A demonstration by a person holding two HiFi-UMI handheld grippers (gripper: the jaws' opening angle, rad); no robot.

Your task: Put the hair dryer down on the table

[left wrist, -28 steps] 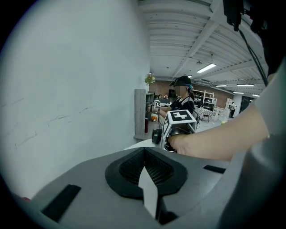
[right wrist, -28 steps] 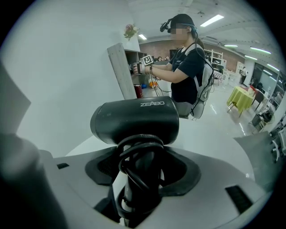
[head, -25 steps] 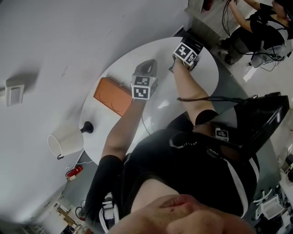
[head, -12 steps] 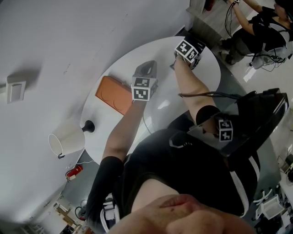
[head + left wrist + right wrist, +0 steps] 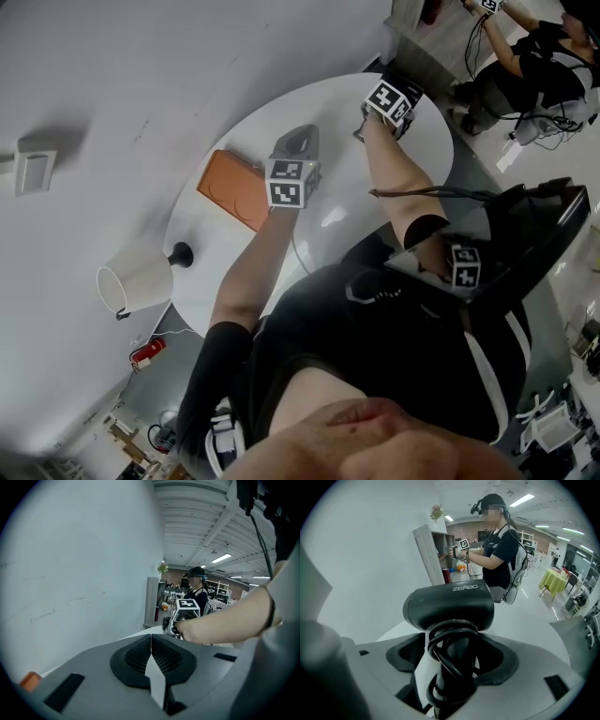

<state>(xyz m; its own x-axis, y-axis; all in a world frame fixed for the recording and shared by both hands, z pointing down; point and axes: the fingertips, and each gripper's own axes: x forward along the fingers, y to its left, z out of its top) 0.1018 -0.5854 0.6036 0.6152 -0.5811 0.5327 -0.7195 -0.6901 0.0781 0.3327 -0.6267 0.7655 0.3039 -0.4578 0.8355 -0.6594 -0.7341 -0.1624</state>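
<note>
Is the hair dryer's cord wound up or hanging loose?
Wound up: the black cord loops in coils around the handle of the hair dryer.

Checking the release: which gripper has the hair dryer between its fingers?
The right gripper: the hair dryer stands between its fingers, which have just been opening. The left gripper is shut, empty.

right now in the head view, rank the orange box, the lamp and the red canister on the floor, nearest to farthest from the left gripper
1. orange box, on the table beside the left gripper.
2. lamp, at the table's lower-left edge.
3. red canister, below the table, past the lamp.
</note>
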